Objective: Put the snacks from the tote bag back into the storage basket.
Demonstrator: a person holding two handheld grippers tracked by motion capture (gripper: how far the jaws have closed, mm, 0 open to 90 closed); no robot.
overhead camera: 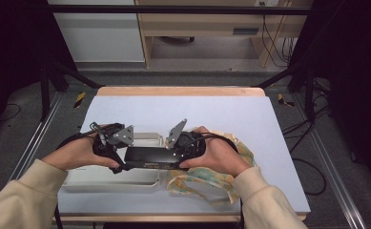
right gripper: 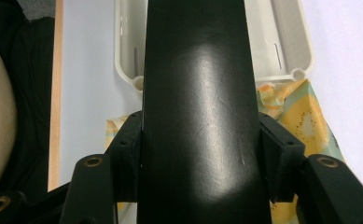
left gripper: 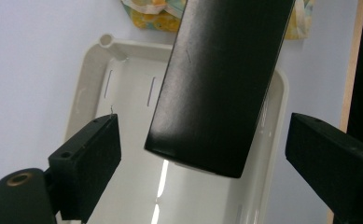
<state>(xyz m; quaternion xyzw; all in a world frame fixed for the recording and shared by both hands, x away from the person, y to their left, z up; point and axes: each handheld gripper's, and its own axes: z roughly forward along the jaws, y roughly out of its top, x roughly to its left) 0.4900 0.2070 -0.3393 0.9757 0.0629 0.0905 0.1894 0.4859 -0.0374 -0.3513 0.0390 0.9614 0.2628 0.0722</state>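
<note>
Right gripper view: right gripper (right gripper: 200,154) clamped the black box (right gripper: 198,93) mid-frame.
Box hung over the white tray (left gripper: 90,79); left gripper (left gripper: 202,154) jaws gaped, box end between them, untouched.

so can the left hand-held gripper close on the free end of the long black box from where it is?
Probably yes. The left hand-held gripper stands open with the long black box end between its jaws, untouched. The right hand-held gripper clamps the other end above the white plastic tray.
</note>
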